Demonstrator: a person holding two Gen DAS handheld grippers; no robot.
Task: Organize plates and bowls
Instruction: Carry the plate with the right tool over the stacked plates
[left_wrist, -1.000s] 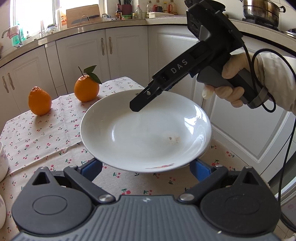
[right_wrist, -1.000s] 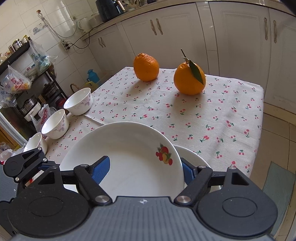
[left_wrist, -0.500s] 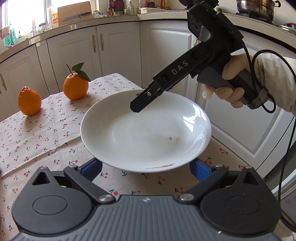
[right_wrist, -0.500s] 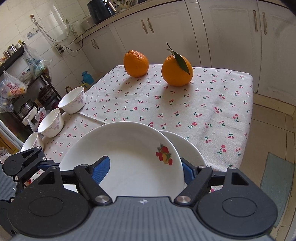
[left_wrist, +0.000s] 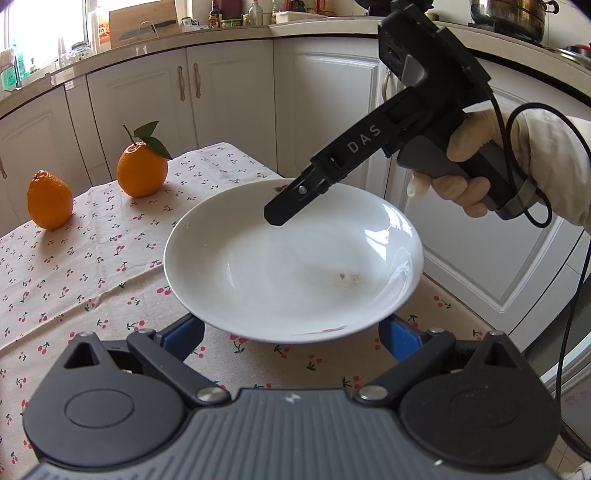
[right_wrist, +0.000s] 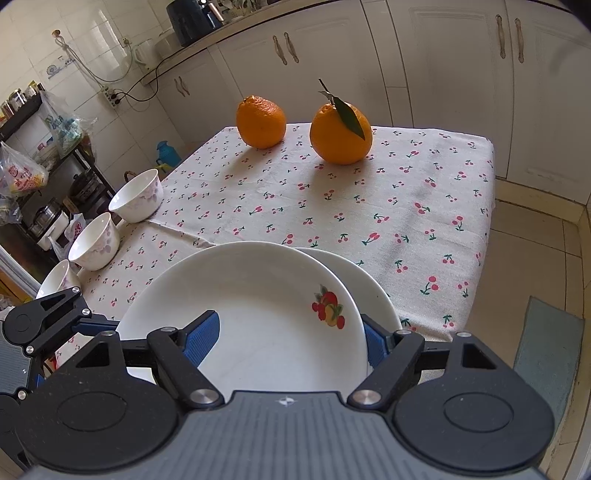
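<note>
Across the last second the cherry-print cloth surface (right_wrist: 406, 192) has slid up and back in both views while each plate kept its place between the fingers, so both plates are being carried together. In the right wrist view the fruit-motif white plate (right_wrist: 258, 317), lower centre, overlaps a plain white plate (right_wrist: 373, 291) beneath. The right gripper (right_wrist: 291, 338) is clamped on the upper one; the left gripper (left_wrist: 291, 332) grips the lower plate's near rim. Stacking looks close. Three small white bowls (right_wrist: 136, 201) wait at left.
</note>
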